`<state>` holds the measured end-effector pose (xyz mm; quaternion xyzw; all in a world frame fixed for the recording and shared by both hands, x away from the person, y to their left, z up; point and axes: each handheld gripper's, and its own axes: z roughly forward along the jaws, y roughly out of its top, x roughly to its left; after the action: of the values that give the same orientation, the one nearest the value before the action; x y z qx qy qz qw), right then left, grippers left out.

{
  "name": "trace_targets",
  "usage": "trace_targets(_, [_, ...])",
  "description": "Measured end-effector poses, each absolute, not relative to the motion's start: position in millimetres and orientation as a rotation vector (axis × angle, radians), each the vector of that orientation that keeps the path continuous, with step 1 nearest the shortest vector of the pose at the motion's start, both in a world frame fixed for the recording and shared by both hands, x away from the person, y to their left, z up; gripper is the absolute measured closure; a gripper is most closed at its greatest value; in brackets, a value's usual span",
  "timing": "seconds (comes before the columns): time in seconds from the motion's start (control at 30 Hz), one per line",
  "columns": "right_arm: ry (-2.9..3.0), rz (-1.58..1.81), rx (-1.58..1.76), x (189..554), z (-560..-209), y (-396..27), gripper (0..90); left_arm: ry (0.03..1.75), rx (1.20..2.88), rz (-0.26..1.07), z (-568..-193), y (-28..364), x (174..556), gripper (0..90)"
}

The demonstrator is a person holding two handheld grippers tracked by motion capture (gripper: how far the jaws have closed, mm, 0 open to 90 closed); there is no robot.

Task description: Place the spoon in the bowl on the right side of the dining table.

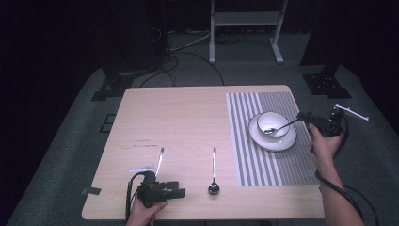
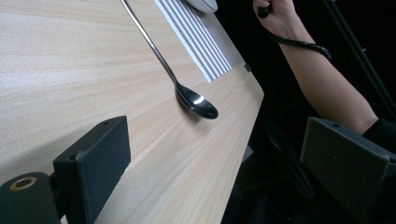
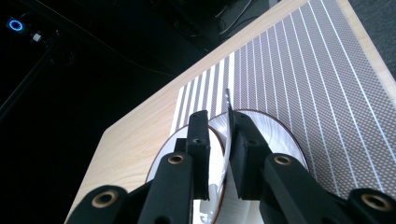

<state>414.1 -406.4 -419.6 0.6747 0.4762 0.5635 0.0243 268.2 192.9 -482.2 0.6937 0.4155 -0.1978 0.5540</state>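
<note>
Right gripper (image 1: 301,116) is sitting at the right rim of the bowl (image 1: 273,124), jaws a little apart with the spoon (image 1: 281,126) handle running between them. In the right gripper view the handle (image 3: 228,140) is lying against the right-hand jaw with a gap to the other, so no squeeze. Spoon's head is resting inside the bowl. The bowl is sitting on a white plate (image 1: 274,141), on the striped mat (image 1: 244,141). Left of the bowl, a second spoon (image 1: 213,174) and a knife (image 1: 160,160) are lying on bare table (image 1: 179,113). Left gripper (image 1: 181,192) is resting farther left at the near edge, jaws wide and holding nothing.
</note>
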Motion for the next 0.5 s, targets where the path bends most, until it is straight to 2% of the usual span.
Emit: trace_targets(0.5, [1.514,1.788,2.106,402,-430,-408,71.5,0.989,1.629,-0.47,-481,193,269,7.0])
